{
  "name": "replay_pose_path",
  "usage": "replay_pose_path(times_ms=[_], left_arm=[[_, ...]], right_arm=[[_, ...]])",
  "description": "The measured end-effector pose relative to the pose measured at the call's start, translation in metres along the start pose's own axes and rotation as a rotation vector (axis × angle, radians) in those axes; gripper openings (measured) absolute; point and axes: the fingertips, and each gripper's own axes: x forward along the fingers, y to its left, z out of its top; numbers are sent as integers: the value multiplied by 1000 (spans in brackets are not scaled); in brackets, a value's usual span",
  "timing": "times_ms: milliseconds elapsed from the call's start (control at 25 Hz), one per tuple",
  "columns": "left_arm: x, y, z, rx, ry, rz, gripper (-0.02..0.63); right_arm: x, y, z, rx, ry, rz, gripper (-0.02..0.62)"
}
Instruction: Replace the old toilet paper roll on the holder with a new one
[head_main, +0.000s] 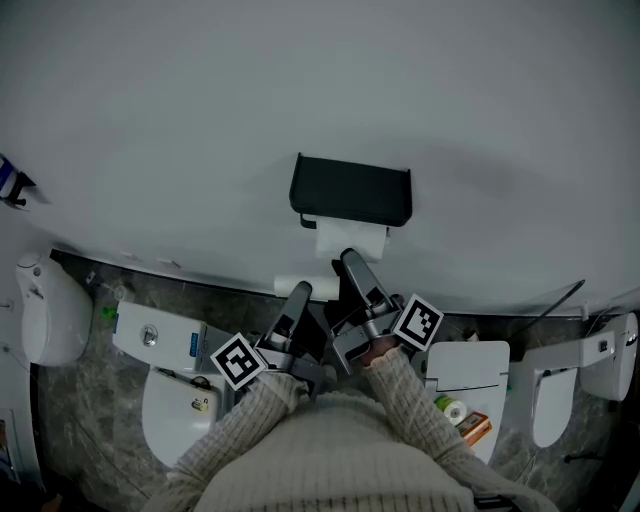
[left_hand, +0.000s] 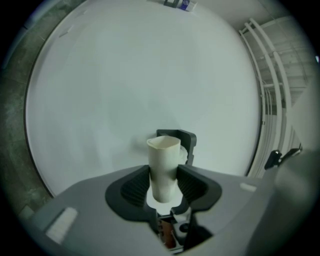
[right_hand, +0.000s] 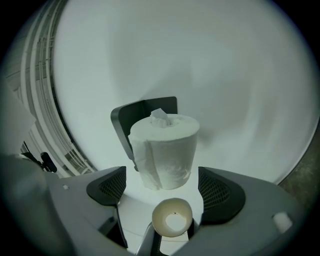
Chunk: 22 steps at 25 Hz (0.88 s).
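Fig. Head view with both gripper views. I am holding my left gripper clenched on the tube. The bare cardboard core is standing upright between the pads, which are pressing it near its lower end. The holder is showing just behind it.

I am pointing my right gripper at the same holder, its jaws released and standing wide apart. The roll is hanging on the holder under the black cover, against the wall. It is sitting beyond the pads, and neither is touching it. A pale round opening is showing low between these jaws — possibly the tube's end, though I am viewing it too close to be sure.

In the head view, both grippers are sitting side by side just below the holder — the right gripper nearer the roll.
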Motion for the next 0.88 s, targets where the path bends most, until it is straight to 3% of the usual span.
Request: replay_pose_path(times_ms=[520,600,720,880], left_arm=[[-11,-4,-28,-18,96,-7,169],[-13,-3,-31,-22,103,-5,169],[-16,-4,-33,-25,108,-8,169],[-15,-7,-36,-25,116,-20,169]], right_arm=[[-67,22,-9,-100,-107,-60,346],[-75,26,-9,-111,-121,-57,302],[-85,30,-10,-114,-147,-45,181],[-89,36,-10,-144,-162,-40,90]])
